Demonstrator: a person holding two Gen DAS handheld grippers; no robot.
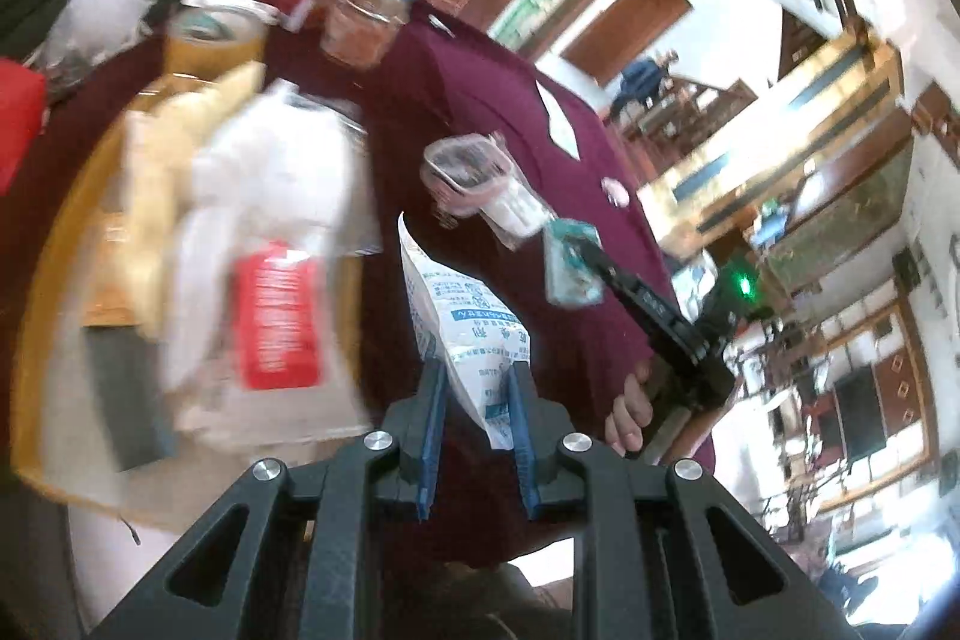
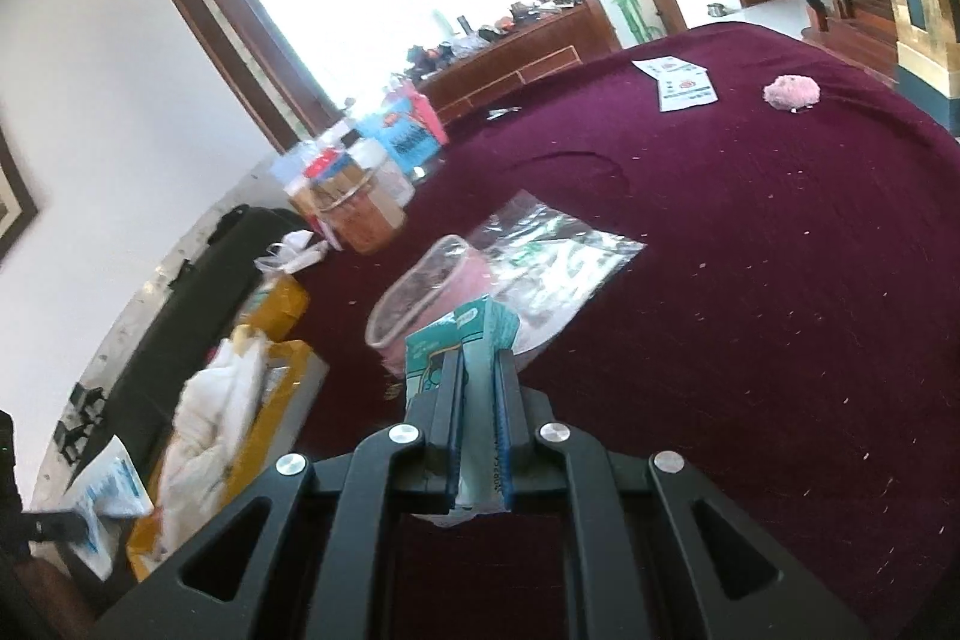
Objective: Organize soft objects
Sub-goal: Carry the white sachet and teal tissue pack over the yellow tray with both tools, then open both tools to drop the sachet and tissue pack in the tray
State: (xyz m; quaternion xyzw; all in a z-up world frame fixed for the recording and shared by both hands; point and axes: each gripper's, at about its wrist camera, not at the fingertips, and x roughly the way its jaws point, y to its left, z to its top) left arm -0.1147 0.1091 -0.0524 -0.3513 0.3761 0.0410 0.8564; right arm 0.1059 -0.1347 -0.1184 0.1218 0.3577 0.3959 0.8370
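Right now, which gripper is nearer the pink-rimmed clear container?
Right. The right gripper, shut on a teal packet, hangs just beside the container; the left gripper, holding a white pouch, sits farther back.

The tablecloth (image 2: 750, 280) is matt, napped maroon cloth flecked with lint. The clear bag (image 2: 558, 250) is glossy, crinkled plastic. The pink ball (image 2: 791, 91) looks fluffy.

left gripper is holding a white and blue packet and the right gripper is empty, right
Not quite. The left gripper does hold the white and blue packet, but the right gripper is not empty: the right wrist view shows its fingers closed on a teal packet.
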